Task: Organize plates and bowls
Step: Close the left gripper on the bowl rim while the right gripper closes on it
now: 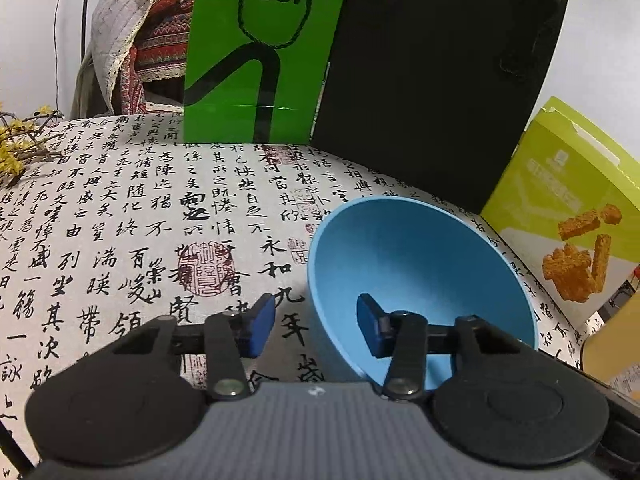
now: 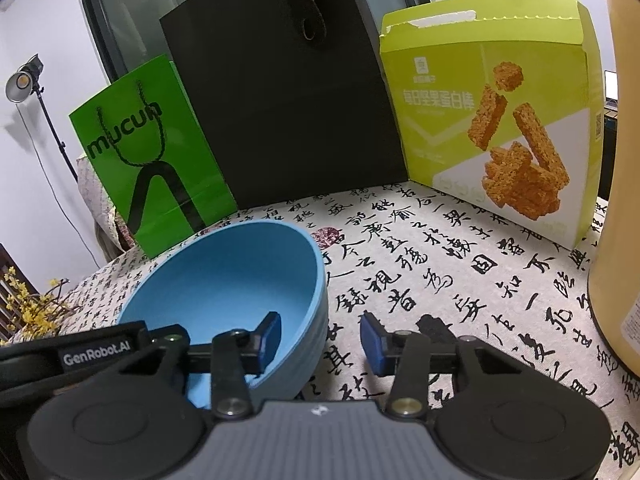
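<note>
A blue bowl (image 1: 420,264) stands on the calligraphy tablecloth (image 1: 120,220). My left gripper (image 1: 316,328) is open and straddles the bowl's left rim: one finger is inside the bowl, the other outside, neither visibly pressing it. In the right wrist view the same bowl (image 2: 224,280) shows ridged sides like a stack. My right gripper (image 2: 320,340) is open and straddles its right rim, left finger inside, right finger outside over the cloth. The left gripper's body (image 2: 92,352) shows at the bowl's left.
A green paper bag (image 1: 260,52), a black bag (image 1: 436,80) and a yellow-green snack box (image 2: 500,120) stand behind the bowl. A tall yellow container (image 2: 616,200) is at the right. Dried yellow flowers (image 1: 20,144) lie at the left edge.
</note>
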Tool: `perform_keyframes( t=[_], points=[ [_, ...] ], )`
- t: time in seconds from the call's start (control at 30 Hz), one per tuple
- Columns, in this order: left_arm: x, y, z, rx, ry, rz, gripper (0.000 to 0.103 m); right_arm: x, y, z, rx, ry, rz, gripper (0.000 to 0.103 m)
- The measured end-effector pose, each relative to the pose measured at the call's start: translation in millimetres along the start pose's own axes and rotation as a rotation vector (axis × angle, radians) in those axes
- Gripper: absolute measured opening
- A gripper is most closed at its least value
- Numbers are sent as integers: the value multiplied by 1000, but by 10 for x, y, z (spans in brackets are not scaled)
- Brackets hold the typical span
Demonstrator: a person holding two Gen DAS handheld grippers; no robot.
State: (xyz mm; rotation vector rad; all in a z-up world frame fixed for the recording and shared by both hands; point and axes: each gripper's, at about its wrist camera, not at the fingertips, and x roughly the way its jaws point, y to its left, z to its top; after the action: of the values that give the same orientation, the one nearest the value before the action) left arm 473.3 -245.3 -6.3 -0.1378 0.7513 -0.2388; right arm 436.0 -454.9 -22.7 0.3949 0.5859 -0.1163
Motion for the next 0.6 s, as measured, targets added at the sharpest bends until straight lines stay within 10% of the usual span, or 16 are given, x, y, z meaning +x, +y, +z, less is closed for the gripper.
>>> perform_keyframes(
  t=[0.6],
  points=[
    [-63, -109, -23, 72, -38, -28, 24, -14, 3, 0, 6, -9, 2, 18]
  ],
)
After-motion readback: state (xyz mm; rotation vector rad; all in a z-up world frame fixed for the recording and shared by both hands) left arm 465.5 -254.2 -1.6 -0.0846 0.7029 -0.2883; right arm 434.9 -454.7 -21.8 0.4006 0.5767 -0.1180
